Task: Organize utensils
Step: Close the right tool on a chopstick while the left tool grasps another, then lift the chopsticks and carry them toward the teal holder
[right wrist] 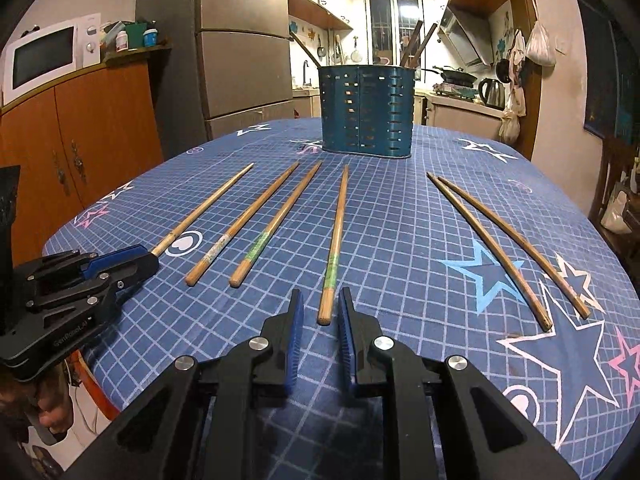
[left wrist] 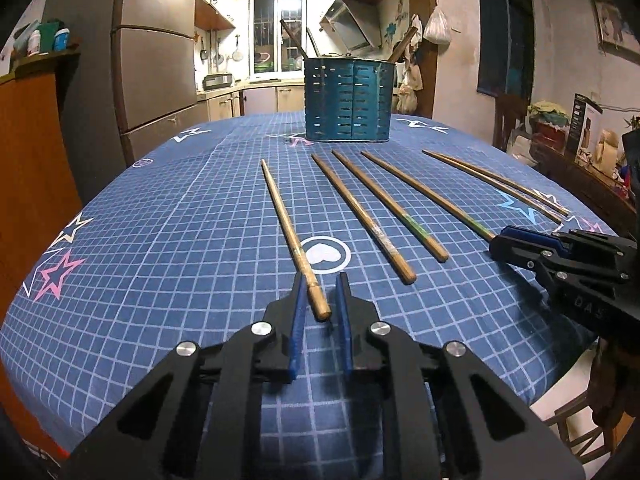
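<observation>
1. Right now, six chopsticks lie fanned out on the bench point(left wrist: 160, 208), thin ends toward the blue slotted utensil holder point(left wrist: 347, 100). The holder stands upright at the far side, well apart from them, with a few sticks already in it.
2. The left gripper point(left wrist: 320, 280) has its fingers drawn narrow around the thick end of the leftmost chopstick point(left wrist: 286, 224). Seen from the other wrist, the tips look clamped on it.
3. The right gripper point(right wrist: 320, 294) straddles the thick end of the fourth chopstick point(right wrist: 338, 232), with its fingers also narrow. A sliver of cloth shows on either side, so I cannot tell whether the pads actually bite.
4. Risk: each hold is at the very end of a long stick. If lifted, the free end will likely droop or swing, and the stick could pivot out of the fingers.
5. Risk: a round, smooth shaft caught off-centre may roll sideways and squirt loose as the grip tightens.
6. Risk: the fingertips sit close to the tablecloth, so a closing or rising move could snag and drag it, disturbing the two middle chopsticks point(right wrist: 240, 224).
7. Risk: with both hands loaded, the two sticks may cross or knock the holder's rim on the way in and tip it.
</observation>
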The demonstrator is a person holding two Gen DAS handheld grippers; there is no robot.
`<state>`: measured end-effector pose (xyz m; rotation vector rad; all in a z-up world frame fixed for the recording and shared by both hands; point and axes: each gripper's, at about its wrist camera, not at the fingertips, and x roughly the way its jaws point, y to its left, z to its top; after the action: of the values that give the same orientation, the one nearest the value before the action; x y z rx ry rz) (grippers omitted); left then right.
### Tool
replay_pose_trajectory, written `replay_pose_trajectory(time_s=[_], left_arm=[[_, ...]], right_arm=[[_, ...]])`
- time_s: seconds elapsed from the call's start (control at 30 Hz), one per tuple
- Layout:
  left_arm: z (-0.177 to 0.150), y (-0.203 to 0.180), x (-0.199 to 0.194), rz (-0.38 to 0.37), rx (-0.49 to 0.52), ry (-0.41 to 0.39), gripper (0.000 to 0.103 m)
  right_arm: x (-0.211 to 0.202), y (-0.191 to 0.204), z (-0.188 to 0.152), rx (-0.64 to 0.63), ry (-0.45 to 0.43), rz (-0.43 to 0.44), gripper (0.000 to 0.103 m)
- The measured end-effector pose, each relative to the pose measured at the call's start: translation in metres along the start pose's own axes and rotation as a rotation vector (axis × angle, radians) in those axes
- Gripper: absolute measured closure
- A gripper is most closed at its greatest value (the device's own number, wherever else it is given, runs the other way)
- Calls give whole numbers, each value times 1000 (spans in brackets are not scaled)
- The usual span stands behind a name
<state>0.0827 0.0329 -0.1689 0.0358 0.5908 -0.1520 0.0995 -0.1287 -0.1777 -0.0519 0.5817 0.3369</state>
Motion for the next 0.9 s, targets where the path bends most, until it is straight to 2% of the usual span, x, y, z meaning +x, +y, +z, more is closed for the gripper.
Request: replay_pose_trajectory(time_s=[0.07,0.2,0.37,0.53,0.73,0.9], left_arm=[[-1,1,-1,3,-9,1,95],[0,2,-5,4,-20,2,98],[13,2,-28,9,-10,-59,98],[35,6,-53,21,-8,-139,98],[65,12,-80,32,3,-215,98],[93,17,-92,21,45,-220,98]], right_arm=[[-1,1,-1,-2,-5,-1,94],[-5,-1,-1,13,-33,12,96],[-29,-3,11,15,-97,16,96],[-65,-7,39,-12,-200,-6,96],[-97,-21,82,-46,-291,7,96],[-107,-32,118,-72,-331,23,96]])
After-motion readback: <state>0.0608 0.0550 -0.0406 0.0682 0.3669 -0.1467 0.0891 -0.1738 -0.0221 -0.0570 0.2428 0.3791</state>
